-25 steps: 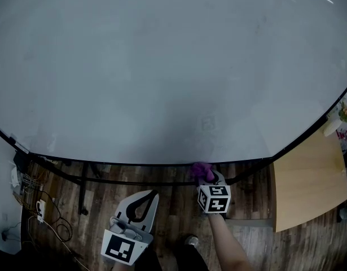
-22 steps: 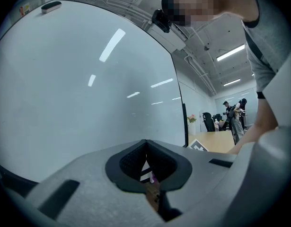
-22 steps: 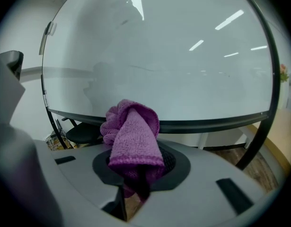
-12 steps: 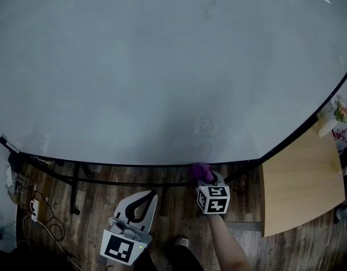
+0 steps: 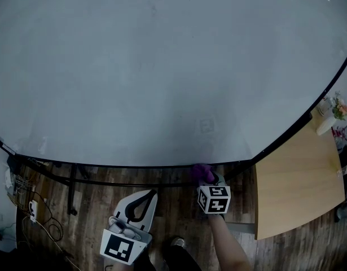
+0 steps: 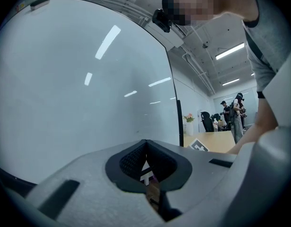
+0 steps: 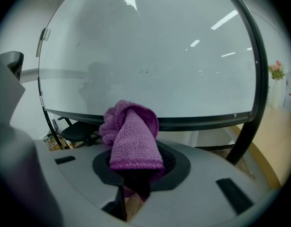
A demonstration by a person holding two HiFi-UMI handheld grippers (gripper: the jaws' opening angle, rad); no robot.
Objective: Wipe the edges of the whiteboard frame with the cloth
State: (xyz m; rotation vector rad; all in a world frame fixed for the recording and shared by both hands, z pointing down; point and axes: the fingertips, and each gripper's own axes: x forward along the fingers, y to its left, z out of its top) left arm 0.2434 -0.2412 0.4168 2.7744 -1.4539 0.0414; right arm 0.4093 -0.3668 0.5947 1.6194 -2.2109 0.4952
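A large whiteboard (image 5: 162, 66) fills most of the head view, and its black frame edge (image 5: 134, 166) runs along the bottom. My right gripper (image 5: 206, 176) is shut on a purple cloth (image 5: 202, 171), which it holds against the frame's lower edge. The right gripper view shows the bunched cloth (image 7: 131, 136) sticking out of the jaws, with the lower frame edge (image 7: 202, 122) just behind it. Lower down and left of the right one, my left gripper (image 5: 145, 199) is away from the board, shut with nothing in it. In its own view the left gripper (image 6: 146, 167) has the jaws together.
A light wooden table (image 5: 297, 179) stands at the right, close to the board's corner, with a small flower pot (image 5: 331, 114) on it. Black stand legs (image 5: 71, 193) and cables (image 5: 38, 213) lie on the wooden floor at the lower left. People (image 6: 235, 112) stand far behind.
The head view has shifted, so the table and board corner sit further left in the picture. The right gripper stays at the lower frame edge with the cloth. The left gripper has barely moved.
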